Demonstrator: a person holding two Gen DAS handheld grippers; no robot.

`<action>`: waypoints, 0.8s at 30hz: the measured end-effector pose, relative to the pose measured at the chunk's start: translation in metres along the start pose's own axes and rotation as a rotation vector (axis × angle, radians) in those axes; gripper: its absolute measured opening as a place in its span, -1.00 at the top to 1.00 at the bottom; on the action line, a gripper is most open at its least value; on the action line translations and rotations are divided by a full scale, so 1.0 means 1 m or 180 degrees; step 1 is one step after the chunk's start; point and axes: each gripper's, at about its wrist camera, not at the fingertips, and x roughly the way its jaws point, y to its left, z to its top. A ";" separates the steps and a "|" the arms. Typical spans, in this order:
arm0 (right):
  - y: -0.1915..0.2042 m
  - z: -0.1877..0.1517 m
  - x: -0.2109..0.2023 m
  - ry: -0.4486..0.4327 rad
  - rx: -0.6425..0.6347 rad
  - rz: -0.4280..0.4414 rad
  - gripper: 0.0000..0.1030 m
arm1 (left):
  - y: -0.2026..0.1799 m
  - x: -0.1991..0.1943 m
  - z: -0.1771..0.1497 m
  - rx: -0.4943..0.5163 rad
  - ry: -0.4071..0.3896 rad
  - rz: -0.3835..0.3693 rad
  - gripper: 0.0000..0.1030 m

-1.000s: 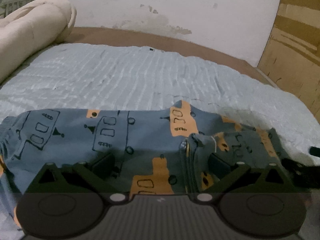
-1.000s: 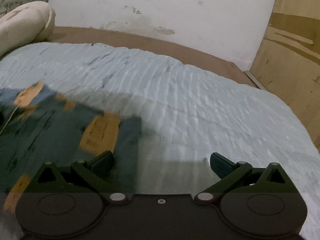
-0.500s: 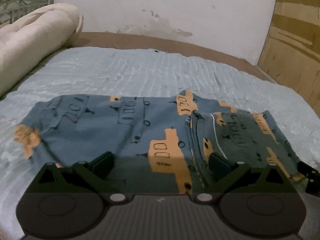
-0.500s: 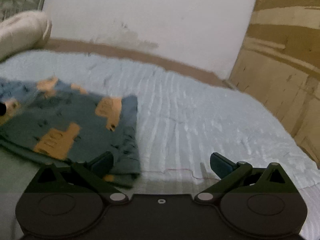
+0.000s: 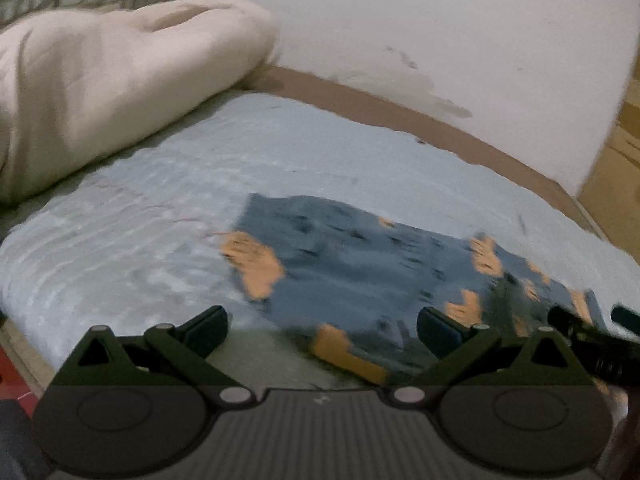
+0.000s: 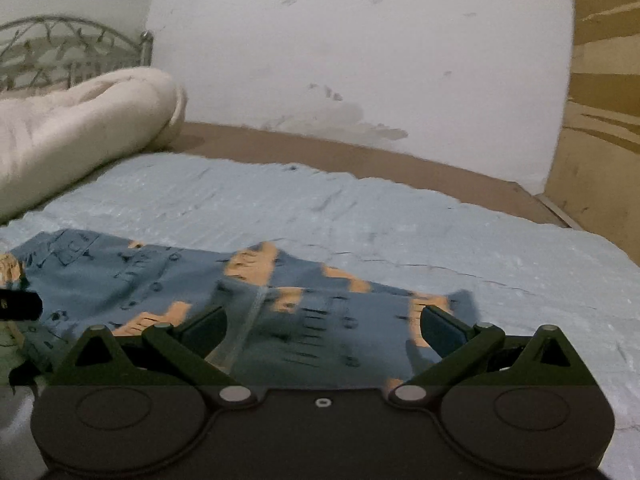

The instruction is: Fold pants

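Blue-grey pants [image 5: 360, 264] with orange and black prints lie folded flat on the light blue bedsheet [image 5: 120, 264]. In the left wrist view my left gripper [image 5: 320, 324] is open and empty, near the pants' left front edge. The right gripper's tip [image 5: 580, 328] shows at the right edge. In the right wrist view the pants [image 6: 120, 272] spread from left to centre, a folded layer on their right part. My right gripper [image 6: 322, 324] is open and empty, just above the folded right part. The left gripper's tip [image 6: 20, 304] shows at the left edge.
A rolled cream blanket [image 5: 100, 80] lies at the back left of the bed, in front of a metal headboard [image 6: 60, 52]. A brown bed frame [image 6: 360, 160] and white wall run behind. A wooden panel [image 6: 600, 120] stands at the right. The red floor [image 5: 12, 368] shows at the lower left.
Both grippers have pulled back and swung: the left view turned left toward the pants' left end, and the right view turned left over the pants' right part. Both stayed open.
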 end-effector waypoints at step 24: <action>0.023 -0.031 0.018 0.0173 -0.0242 -0.0581 -0.99 | 0.044 0.037 0.002 -0.0547 -0.0121 -0.0584 -0.99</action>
